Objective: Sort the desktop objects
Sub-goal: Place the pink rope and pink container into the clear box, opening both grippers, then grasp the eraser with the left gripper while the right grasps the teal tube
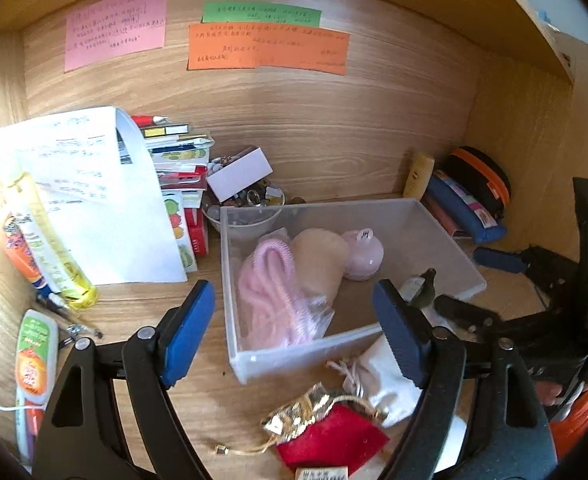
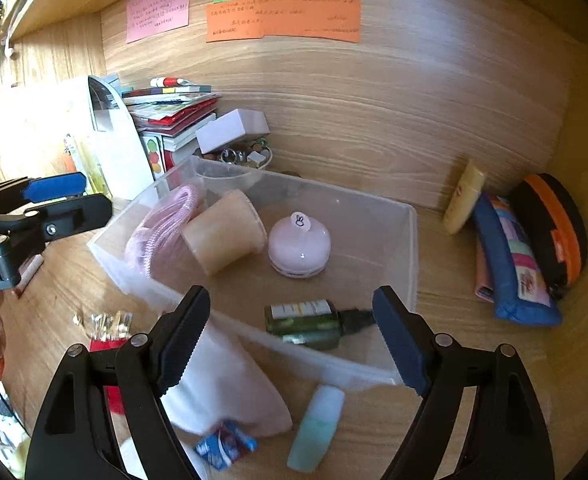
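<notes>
A clear plastic box (image 1: 228, 280) (image 2: 413, 252) stands on the wooden desk. In it lie a pink coiled cord (image 1: 270, 292), a beige roll (image 2: 222, 236), a pink round case (image 2: 298, 246) and a dark green bottle (image 2: 305, 322). My left gripper (image 1: 294, 332) hovers open over the box's near left corner with nothing between its pads. My right gripper (image 2: 292, 336) is open above the near right side, its pads clear of the green bottle. In front of the box lie a white pouch (image 1: 381, 380), a red pouch (image 1: 333, 436), a gold pouch (image 1: 301, 408), a teal bottle (image 2: 315, 428) and a blue packet (image 2: 226, 444).
A book stack (image 1: 174, 152) and a paper sheet (image 1: 94, 200) stand at the back left, with a bowl of trinkets (image 1: 250, 204) beside them. Tubes (image 1: 46, 240) lie at the left. Pencil cases (image 2: 517, 264) and a yellow tube (image 2: 463, 196) lean at the right. Coloured notes (image 1: 268, 46) hang on the back wall.
</notes>
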Tool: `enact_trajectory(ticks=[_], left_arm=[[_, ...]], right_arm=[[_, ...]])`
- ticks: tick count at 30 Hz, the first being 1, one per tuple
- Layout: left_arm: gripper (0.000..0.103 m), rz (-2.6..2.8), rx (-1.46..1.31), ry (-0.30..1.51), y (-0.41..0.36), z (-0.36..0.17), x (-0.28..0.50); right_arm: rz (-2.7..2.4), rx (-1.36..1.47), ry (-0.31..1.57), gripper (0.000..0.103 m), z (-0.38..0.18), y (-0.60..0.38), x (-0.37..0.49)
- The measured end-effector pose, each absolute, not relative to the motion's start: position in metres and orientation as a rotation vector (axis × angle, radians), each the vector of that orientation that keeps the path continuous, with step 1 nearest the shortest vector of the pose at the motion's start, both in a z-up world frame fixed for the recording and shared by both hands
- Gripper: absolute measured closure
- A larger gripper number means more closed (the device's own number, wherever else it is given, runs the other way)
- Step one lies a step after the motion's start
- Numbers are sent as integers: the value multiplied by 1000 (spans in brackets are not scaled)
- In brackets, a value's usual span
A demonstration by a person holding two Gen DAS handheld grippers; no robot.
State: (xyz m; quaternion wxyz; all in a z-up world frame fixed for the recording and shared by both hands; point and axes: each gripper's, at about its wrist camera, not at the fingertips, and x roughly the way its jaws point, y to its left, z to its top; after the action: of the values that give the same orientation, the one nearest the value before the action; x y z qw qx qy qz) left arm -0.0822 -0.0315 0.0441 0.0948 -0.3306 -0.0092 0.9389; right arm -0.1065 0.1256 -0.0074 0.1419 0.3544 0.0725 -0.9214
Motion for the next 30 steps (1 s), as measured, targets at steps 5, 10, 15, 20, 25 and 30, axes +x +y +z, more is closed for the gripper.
enact_trajectory(ticks=[5,10,15,20,25,30], left_arm=[[14,2797,-977,27,-34,41,-63],[11,2801,-1018,54,-43,30,-49],[11,2741,-1122,35,-51,9,-41],[11,2659,-1247,14,-50,-16,-34],[11,2635,-1280,26,-50,-30,-14],[11,2635,-1306,67,-48,-41,7]], right_arm=[[-2687,1036,212,21,-8,138,-90],[-2718,1077,212,21,-14,155,-75],[-2725,1128,205,21,-25,168,-62],[-2724,1168,205,21,-41,176,-53],[-2693,1221,207,23,-58,176,-57],[-2622,1268,182,34,-71,170,-66]])
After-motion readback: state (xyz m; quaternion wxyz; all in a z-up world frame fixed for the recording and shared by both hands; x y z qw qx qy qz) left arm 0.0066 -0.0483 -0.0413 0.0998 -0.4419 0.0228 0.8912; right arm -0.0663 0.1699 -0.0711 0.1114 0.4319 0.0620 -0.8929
